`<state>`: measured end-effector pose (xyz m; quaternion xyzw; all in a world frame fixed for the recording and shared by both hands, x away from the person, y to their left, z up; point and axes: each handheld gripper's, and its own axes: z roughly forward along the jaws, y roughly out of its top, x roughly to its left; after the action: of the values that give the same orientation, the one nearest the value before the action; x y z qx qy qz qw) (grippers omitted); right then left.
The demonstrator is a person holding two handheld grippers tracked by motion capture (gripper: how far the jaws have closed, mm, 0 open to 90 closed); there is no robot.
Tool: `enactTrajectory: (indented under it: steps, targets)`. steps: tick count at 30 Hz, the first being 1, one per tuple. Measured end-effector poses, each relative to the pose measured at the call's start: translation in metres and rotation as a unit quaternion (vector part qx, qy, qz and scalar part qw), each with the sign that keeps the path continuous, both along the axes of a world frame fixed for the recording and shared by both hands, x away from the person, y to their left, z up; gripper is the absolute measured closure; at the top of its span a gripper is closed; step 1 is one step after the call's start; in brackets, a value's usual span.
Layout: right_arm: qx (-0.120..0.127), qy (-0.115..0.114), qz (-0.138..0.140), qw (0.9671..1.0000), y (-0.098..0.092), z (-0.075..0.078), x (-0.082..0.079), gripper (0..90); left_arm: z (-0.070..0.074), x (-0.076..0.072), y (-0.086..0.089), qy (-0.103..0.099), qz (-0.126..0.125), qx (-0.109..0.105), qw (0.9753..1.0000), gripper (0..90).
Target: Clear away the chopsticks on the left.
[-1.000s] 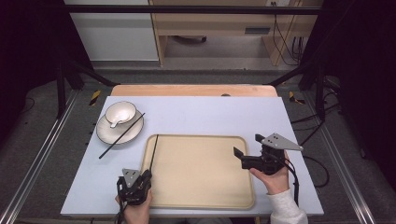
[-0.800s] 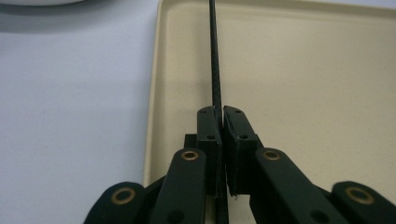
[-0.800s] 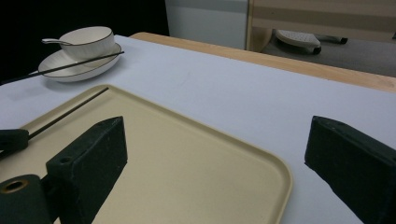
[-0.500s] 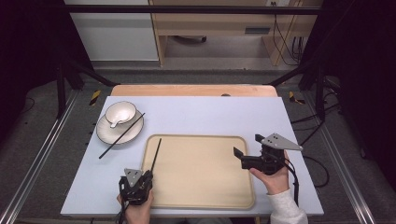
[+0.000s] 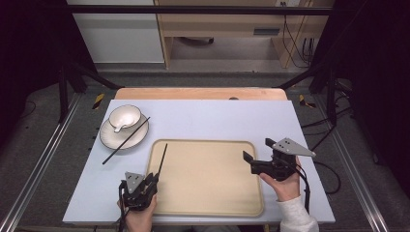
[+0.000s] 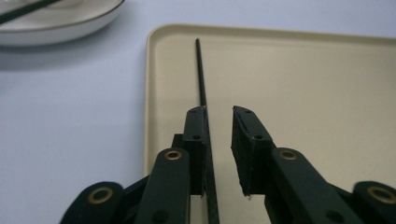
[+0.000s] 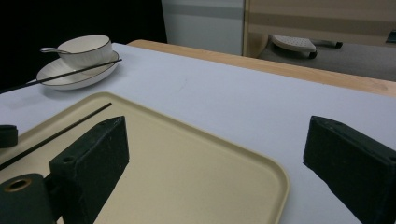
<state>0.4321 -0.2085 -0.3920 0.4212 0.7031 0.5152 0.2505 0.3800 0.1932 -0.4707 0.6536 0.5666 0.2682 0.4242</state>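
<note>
While the left gripper sits low at the tray's near-left corner, its jaws stand parted, with the black chopstick lying against the inner face of the jaw on the left of that view; the other jaw is clear of it. So: released, or about to be, not clenched on the stick.

Key relation: the chopstick's long axis runs straight ahead of the left claw, along its line of sight, from between the jaws out over the left margin of the beige tray. In the high view the stick leans slightly to the right as it goes forward from the left gripper, just inside the tray's left rim.

Right gripper: jaws wide apart, empty, hovering at the tray's right edge. The chopstick is well off to its left, across the tray. Left hand is clearly the nearer.

Second chopstick lies across the plate beside the bowl, ahead and left of the left claw, well apart from it. A spoon rests in the bowl.

Judgement: one stick is laid on the tray; reaching the other would call for the left claw to travel forward and left and turn to cross the stick's diagonal axis.
</note>
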Motion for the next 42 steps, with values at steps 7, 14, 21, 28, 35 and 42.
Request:
enactTrajectory:
  steps: [7,14,21,28,35,42]
  targets:
    - [-0.001,-0.001,-0.002,1.0,-0.001,-0.001,0.0,6.9,0.025,0.008,0.007,-0.026,-0.035,-0.002,0.9991,61.6]
    - [-0.004,0.001,-0.012,0.9999,-0.002,-0.002,0.001,6.7,0.053,0.024,0.02,-0.046,-0.061,0.028,0.9967,49.3]
    - [-0.009,0.006,-0.011,0.9999,-0.002,-0.002,0.001,6.9,0.065,0.037,0.047,-0.042,-0.083,0.059,0.9939,37.5]
    - [-0.011,0.017,-0.008,0.9998,0.001,-0.003,0.002,6.7,0.056,0.052,0.08,-0.016,-0.09,0.064,0.9937,29.6]
    - [-0.008,0.022,-0.008,0.9997,0.0,-0.003,0.002,6.8,0.057,0.069,0.104,-0.013,-0.079,0.062,0.9948,27.7]
    - [-0.013,0.028,-0.012,0.9995,0.001,-0.004,0.003,7.1,0.05,0.098,0.118,0.011,-0.079,0.094,0.9924,28.6]
